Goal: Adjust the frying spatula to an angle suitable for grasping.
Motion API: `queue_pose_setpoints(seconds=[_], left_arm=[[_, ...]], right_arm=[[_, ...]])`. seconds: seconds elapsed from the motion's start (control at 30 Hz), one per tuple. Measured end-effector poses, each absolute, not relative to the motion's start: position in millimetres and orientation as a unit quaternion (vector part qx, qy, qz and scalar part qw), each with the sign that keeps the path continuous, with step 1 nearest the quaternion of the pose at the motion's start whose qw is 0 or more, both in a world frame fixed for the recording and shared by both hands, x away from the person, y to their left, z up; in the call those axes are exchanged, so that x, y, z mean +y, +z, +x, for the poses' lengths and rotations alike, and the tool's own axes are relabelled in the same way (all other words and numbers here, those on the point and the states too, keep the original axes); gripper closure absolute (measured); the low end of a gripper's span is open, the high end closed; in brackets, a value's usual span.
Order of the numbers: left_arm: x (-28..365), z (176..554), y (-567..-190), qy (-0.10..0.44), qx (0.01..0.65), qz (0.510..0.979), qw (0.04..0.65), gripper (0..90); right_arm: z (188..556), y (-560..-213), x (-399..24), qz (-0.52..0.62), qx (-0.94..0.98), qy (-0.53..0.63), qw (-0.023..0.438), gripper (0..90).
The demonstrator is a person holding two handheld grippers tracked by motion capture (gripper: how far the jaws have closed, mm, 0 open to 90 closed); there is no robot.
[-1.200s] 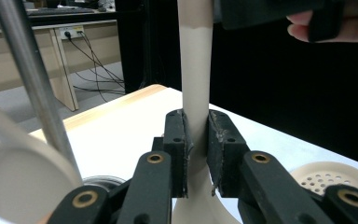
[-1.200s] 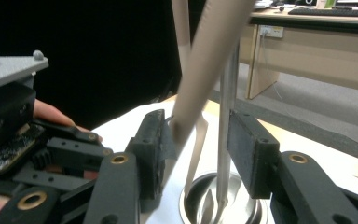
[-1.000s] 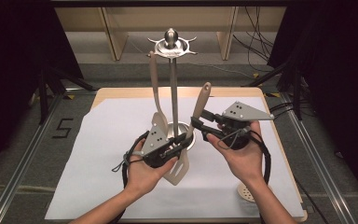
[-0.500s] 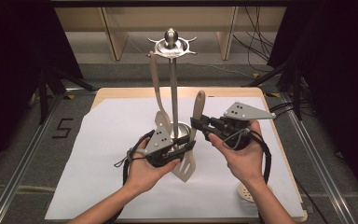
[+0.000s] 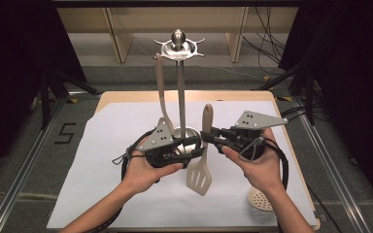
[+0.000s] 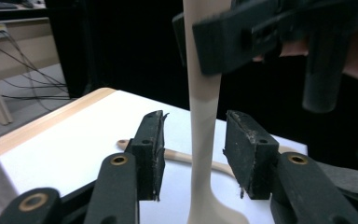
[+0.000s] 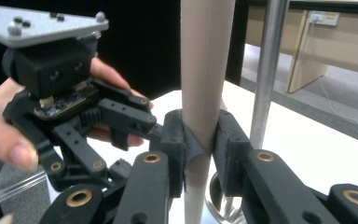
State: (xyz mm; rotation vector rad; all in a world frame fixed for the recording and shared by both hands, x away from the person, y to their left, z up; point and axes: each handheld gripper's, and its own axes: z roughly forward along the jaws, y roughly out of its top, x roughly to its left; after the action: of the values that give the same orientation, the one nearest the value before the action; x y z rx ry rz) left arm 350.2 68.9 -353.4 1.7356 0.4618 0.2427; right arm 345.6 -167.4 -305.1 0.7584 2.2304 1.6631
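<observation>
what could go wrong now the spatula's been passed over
The right gripper alone pinches the slotted spatula by its handle, blade hanging down, so it may swing or slip. The left gripper has just been opening, its fingers flanking the handle untouching; pulling away could knock it. The rack stands close behind.

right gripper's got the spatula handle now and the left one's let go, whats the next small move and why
Probably draw the left gripper back from the spatula. Its jaws have just been opening and stand clear on both sides of the handle, while the right gripper pinches it upright. Once clear, the right hand could likely lift it toward the stand.
</observation>
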Motion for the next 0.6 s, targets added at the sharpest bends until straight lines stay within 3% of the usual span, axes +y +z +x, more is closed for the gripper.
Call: queue_pose_setpoints(seconds=[0.47, 0.6], left_arm=[[64.3, 356.8, -351.5, 0.083, 0.175, 0.763, 0.616, 64.3], [63.2, 356.8, -351.4, 0.079, 0.174, 0.762, 0.618, 65.4]], right_arm=[[345.0, -303.9, -166.0, 0.234, 0.769, 0.58, 0.133, 76.6], [343.3, -304.5, -164.4, 0.241, 0.769, 0.581, 0.116, 76.6]])
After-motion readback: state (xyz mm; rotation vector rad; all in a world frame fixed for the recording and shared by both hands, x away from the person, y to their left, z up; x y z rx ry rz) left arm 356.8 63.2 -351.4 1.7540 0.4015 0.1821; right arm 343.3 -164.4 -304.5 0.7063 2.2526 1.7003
